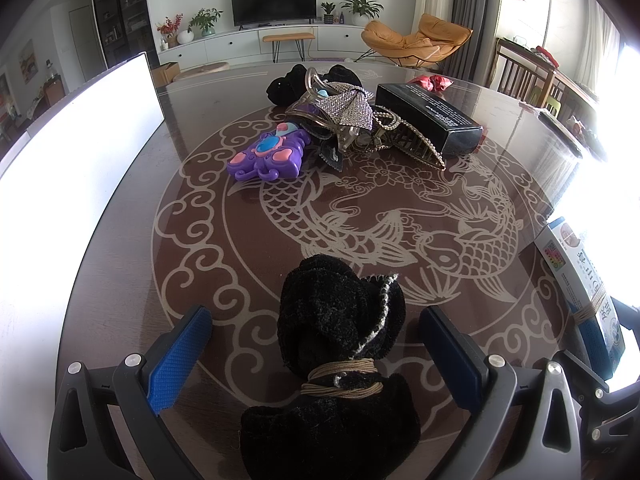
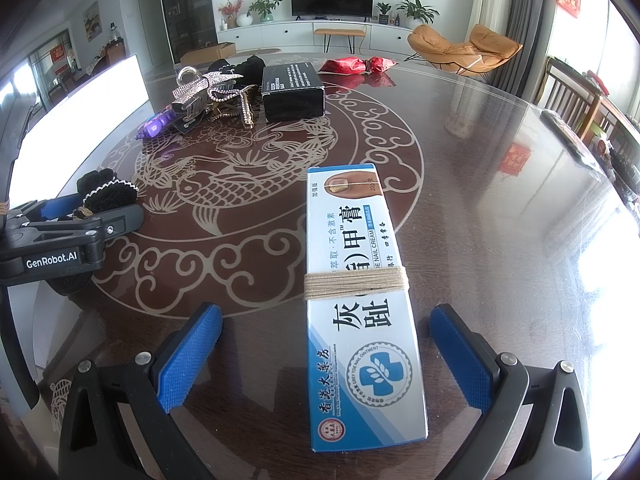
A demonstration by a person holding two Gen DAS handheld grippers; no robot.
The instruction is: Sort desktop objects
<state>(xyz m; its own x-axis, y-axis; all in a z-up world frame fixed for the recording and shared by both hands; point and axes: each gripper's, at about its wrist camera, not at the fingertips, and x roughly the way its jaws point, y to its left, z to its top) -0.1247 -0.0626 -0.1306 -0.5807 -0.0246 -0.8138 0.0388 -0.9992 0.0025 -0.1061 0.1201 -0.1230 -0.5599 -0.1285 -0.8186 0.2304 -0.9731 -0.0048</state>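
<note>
- My left tongs (image 1: 316, 356) are spread wide, pinching nothing; the black velvet bow (image 1: 340, 320) lies between the blue pads (image 1: 180, 352) at the lower centre of the frame, clear of both.
- The bow looks soft and light, so it should squash under pressure. I judge the bound waist, where the tan cord wraps it, to be the firmest place to take hold.
- My right tongs (image 2: 326, 356) are equally spread around the nail cream box (image 2: 360, 300), which lies flat on the desk (image 2: 500, 200) at lower centre, touching neither pad.
- The box looks like stiff, light, smooth card; I would close on its long sides near the string winding, gently, to avoid crushing it.
- Further out, at upper centre of the left view, the purple toy (image 1: 268, 156), rhinestone hair clips (image 1: 352, 116) and black box (image 1: 432, 116) sit clustered together.
</note>
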